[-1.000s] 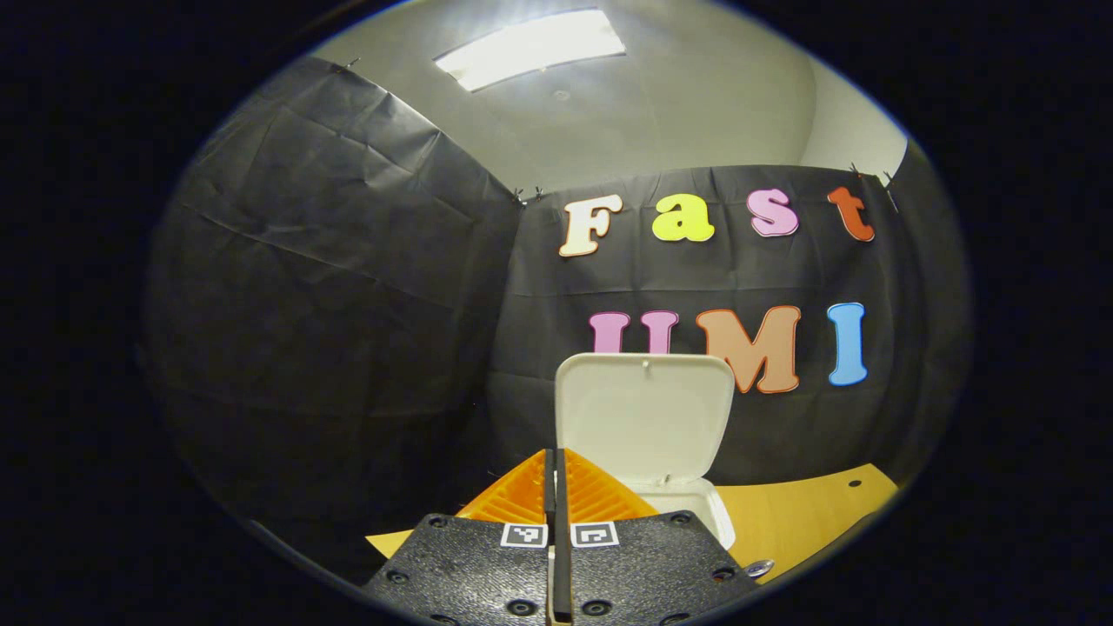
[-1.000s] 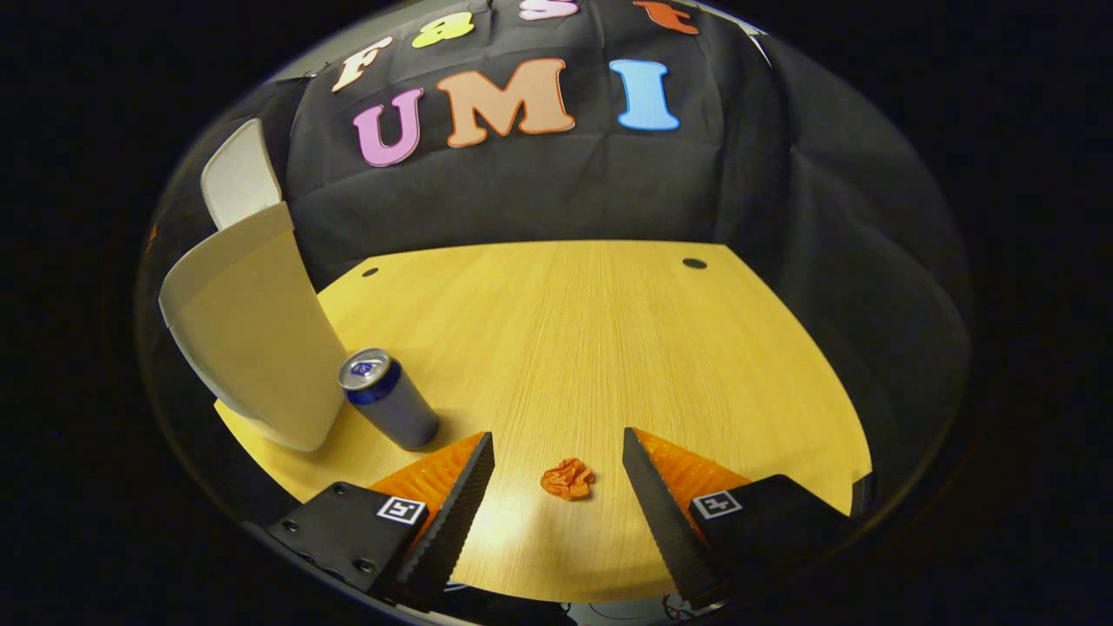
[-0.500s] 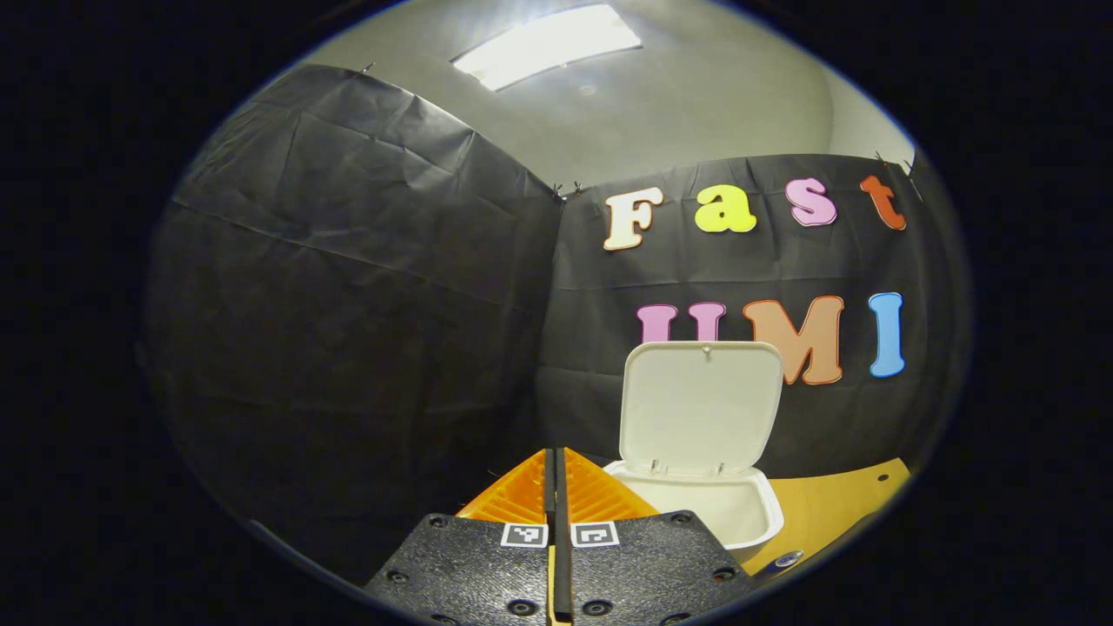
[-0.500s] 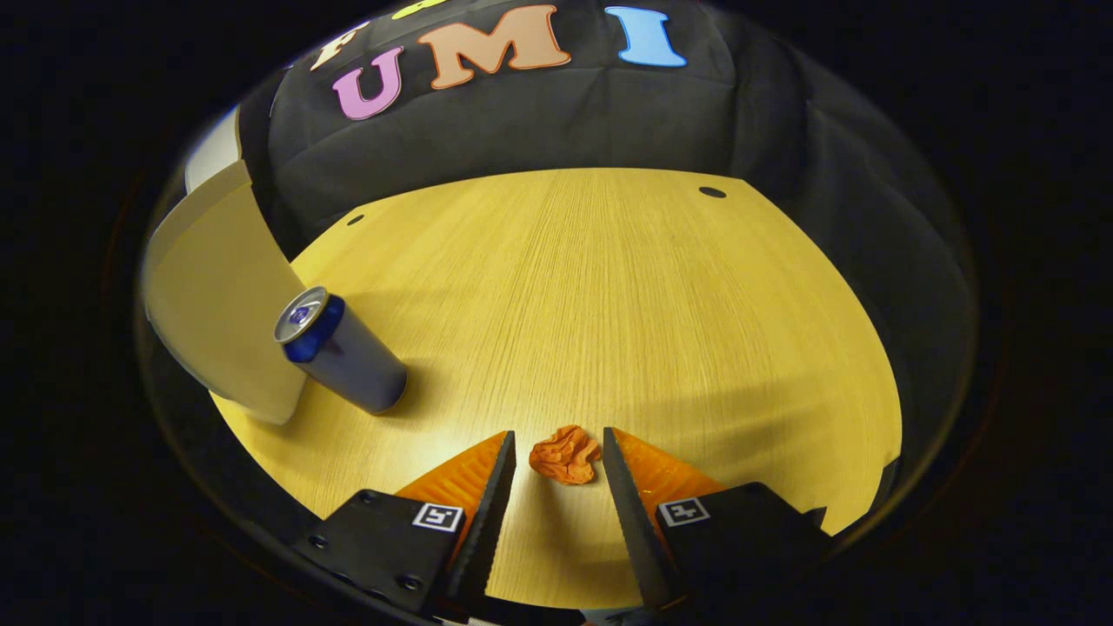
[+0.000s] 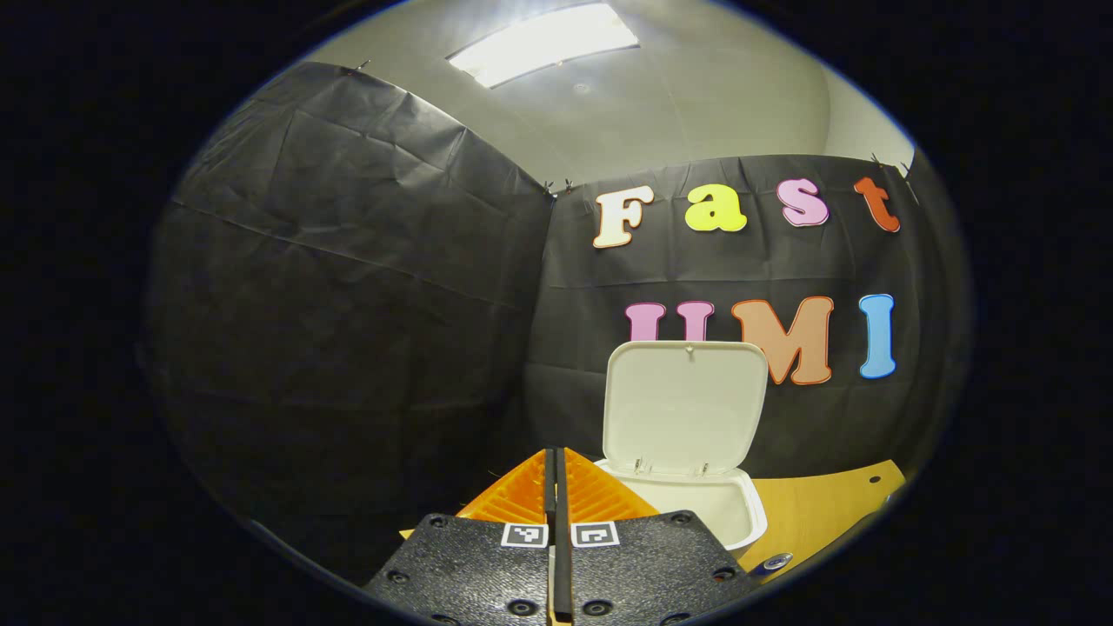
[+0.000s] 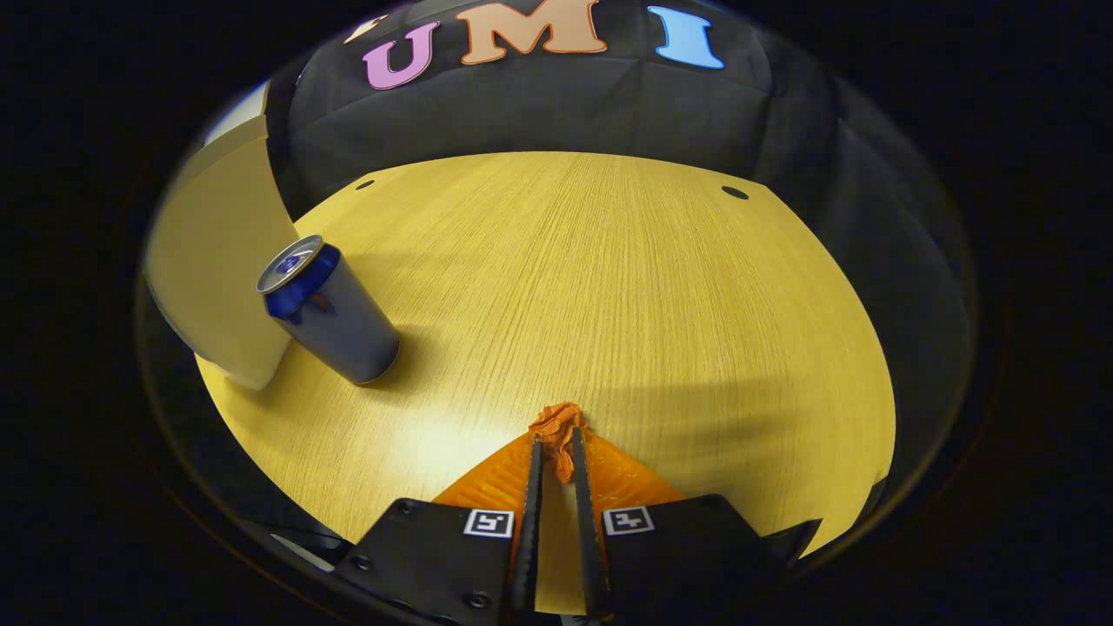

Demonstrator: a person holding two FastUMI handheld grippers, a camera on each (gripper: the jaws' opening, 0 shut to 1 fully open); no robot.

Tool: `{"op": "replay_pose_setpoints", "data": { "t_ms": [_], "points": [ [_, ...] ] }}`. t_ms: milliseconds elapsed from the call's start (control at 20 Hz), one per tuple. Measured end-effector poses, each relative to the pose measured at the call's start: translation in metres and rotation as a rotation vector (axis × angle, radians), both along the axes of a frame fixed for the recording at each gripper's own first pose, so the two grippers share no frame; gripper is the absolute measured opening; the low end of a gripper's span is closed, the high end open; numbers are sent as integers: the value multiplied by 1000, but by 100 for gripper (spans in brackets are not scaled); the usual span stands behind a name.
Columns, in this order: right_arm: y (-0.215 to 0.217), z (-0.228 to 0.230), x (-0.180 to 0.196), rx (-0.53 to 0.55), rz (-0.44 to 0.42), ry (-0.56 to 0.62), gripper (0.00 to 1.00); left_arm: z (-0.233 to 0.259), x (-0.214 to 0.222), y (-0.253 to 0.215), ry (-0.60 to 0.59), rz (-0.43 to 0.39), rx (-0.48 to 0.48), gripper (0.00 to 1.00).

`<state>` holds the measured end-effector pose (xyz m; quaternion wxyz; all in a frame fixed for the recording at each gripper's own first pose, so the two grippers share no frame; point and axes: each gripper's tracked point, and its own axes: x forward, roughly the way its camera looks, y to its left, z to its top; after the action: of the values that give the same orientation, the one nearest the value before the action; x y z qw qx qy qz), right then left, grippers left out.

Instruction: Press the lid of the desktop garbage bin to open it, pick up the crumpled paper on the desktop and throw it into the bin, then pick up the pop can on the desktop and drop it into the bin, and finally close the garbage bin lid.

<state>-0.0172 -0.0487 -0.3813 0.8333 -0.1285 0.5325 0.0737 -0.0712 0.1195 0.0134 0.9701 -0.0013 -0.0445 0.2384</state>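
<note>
The right gripper point(image 6: 556, 443) is clamped on the crumpled paper point(image 6: 557, 424), both fingers pressing it just over the wooden surface point(image 6: 626, 287); whether the paper touches the wood is hard to tell. The can point(image 6: 326, 310) stands upright beside the white bin point(image 6: 222, 261). The left gripper point(image 5: 555, 461) has its fingers together, empty, near the bin with its lid point(image 5: 684, 404) raised.

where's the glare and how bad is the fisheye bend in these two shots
Left gripper view: the ceiling light blows out white. Right gripper view: a bright patch on the table beside the crumpled paper; table edges bow round, and the pop can leans outward though it stands on its base.
</note>
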Motion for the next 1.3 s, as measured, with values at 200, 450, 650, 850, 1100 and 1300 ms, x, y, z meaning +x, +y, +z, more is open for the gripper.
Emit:
{"op": "replay_pose_setpoints", "data": {
  "t_ms": [200, 450, 650, 850, 1100, 1300],
  "points": [
    [7, 19, 8, 49, -9, -37, 14, -1, -2, 4, 10, -2, 7, 0],
    [33, 81, 33, 107, 46, -161, 14, -9, -1, 6, 23, -7, -10, 0],
    [89, 149, 58, 175, 179, -285, 14, -15, -2, 8, 30, -7, -31, 0],
    [166, 219, 60, 316, 332, -391, 13, -22, -9, 15, 39, 16, -58, 0],
    [267, 271, 41, 458, 559, -485, 13, -27, -30, 32, 58, 79, -54, 0],
    [331, 255, 34, 533, 658, -427, 13, -25, -51, 42, 63, 125, -42, 0]
  ]
}}
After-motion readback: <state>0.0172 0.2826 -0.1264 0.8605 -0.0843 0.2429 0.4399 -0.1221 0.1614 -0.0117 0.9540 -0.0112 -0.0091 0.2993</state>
